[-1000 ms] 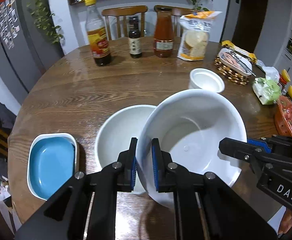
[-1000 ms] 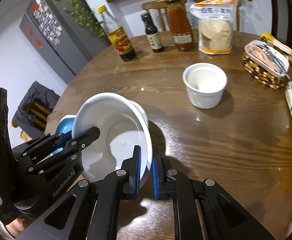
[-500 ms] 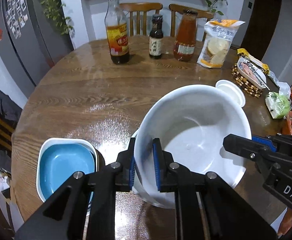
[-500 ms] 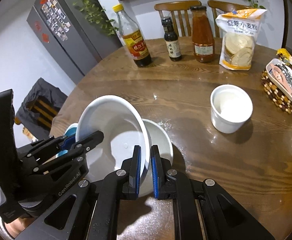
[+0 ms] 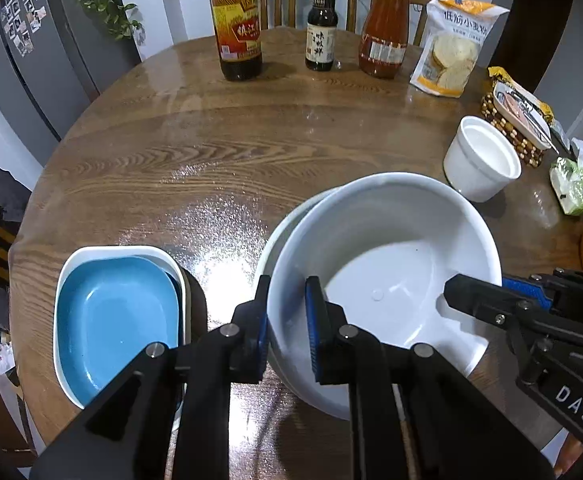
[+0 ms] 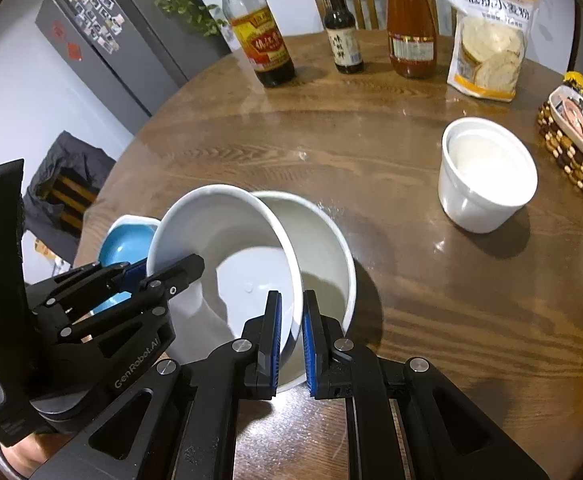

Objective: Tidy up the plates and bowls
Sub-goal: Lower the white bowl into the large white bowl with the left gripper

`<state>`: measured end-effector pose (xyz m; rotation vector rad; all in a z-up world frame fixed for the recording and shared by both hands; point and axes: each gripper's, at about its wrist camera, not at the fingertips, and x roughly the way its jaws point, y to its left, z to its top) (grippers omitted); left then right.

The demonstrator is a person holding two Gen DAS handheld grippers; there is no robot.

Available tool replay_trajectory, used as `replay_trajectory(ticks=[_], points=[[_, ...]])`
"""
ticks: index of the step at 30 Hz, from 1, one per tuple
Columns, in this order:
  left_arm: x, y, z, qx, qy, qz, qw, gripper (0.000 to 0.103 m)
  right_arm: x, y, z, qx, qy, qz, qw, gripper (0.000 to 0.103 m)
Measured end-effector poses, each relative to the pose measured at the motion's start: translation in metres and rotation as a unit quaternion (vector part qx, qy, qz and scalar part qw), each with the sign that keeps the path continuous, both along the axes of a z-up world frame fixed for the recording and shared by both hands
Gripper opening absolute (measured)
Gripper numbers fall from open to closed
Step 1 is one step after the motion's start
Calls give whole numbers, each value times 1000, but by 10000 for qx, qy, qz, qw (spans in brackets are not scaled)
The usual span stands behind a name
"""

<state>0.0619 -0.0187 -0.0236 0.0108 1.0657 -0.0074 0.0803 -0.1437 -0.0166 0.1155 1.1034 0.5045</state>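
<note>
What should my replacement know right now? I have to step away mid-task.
Left gripper and right gripper: both shut on the rim of the large white bowl, on opposite sides.
The bowl is tilted, partly over the second white bowl on the table; not yet nested.
Blue dish sits in a white dish at the left edge.
Small white cup stands apart, untouched.
Left to do: seat the bowl, release, deal with the cup.
</note>
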Motion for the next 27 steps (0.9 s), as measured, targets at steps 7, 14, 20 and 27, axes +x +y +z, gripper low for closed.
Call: replay_trajectory(ticks=[7,14,20,27], points=[[4,0,-7,53,101,-76,9999,15,3,2,-10,-52,126,-30,9999,12],[7,-4,-10,180,80,-176,9997,15,5,2,-13,-80,161,-81,9998,12],[8,-5,-11,252,72,-215,9994,16,4,4,-11,-163,82,-95,9998,12],[8,-6,-11,288,38,-233,9993,16,5,4,-12,-174,81,-129,9997,12]])
